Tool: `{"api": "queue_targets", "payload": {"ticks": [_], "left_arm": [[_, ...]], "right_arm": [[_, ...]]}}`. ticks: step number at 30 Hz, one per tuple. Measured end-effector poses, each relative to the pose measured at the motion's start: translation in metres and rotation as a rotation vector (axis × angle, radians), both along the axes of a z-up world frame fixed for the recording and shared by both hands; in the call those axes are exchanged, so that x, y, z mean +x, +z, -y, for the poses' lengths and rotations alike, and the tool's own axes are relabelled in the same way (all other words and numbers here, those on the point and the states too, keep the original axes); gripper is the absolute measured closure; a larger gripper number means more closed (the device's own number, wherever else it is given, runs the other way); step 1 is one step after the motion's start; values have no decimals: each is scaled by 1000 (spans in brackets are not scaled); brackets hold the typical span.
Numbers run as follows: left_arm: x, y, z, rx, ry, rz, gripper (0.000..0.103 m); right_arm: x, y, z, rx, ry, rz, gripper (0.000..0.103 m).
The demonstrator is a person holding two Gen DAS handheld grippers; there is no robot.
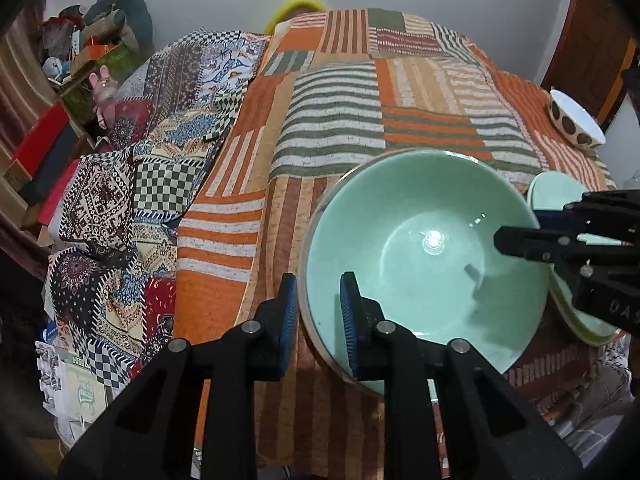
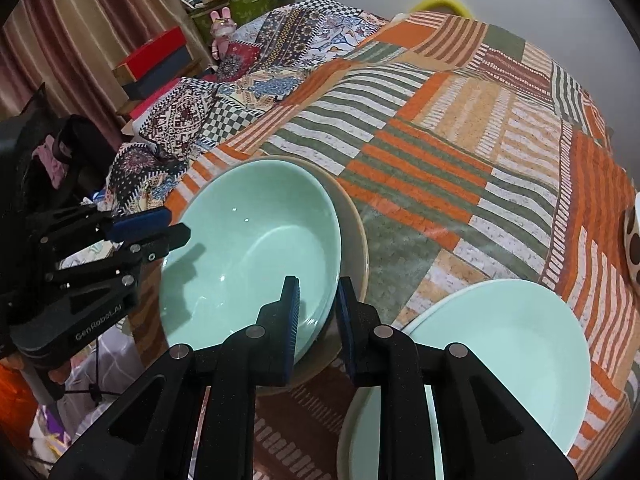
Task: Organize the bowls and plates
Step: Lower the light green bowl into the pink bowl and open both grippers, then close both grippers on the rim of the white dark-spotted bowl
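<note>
A mint green bowl [image 1: 424,248] [image 2: 248,256] sits nested in a beige bowl [image 2: 354,232] on the striped patchwork cloth. My left gripper [image 1: 320,312] straddles the bowls' left rim, one pad inside and one outside, with a gap on each side. My right gripper [image 2: 318,316] straddles the opposite rim in the same loose way; it shows in the left wrist view [image 1: 520,236]. A mint green plate [image 2: 504,360] [image 1: 560,196] lies to the right of the bowls, stacked on another plate.
A white bowl with brown dots [image 1: 574,120] [image 2: 632,240] stands at the far right of the table. Patterned quilts [image 1: 132,184] drape off the table's left side. Boxes and clutter [image 1: 60,120] stand beyond them.
</note>
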State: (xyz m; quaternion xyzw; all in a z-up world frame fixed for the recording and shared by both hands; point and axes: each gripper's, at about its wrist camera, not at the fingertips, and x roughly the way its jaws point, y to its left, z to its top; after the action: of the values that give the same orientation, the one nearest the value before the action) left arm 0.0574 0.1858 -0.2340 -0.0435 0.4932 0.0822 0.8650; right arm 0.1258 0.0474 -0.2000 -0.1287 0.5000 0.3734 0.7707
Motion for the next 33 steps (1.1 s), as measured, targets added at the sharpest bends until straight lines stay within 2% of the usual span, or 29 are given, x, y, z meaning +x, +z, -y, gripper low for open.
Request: {"api": "queue_targets", "payload": {"ticks": [5, 7, 9, 11, 13, 16, 25, 27, 30, 33], "left_arm": [[-3, 4, -2, -23, 7, 11, 82], [-3, 11, -2, -30, 7, 25, 82], [-1, 20, -1, -39, 9, 43, 81], [0, 30, 1, -44, 11, 63, 77], [2, 42, 4, -47, 11, 91, 65], [8, 66, 14, -46, 6, 152, 53], [42, 119, 52, -64, -29, 276, 23], [55, 127, 62, -65, -39, 294, 20], [79, 134, 79, -51, -64, 298, 14], [107, 136, 100, -45, -96, 282, 13]], "right_arm": [[1, 5, 4, 10, -3, -6, 85], [1, 15, 7, 17, -14, 32, 80], [1, 28, 14, 41, -32, 79, 69], [3, 41, 25, 78, -48, 106, 65], [7, 51, 37, 92, -66, 132, 63], [15, 64, 62, 107, -112, 167, 63], [59, 92, 165, 118, -346, 246, 57], [71, 95, 192, 111, -413, 269, 52], [87, 97, 227, 82, -499, 305, 50], [105, 93, 261, 63, -575, 300, 50]]}}
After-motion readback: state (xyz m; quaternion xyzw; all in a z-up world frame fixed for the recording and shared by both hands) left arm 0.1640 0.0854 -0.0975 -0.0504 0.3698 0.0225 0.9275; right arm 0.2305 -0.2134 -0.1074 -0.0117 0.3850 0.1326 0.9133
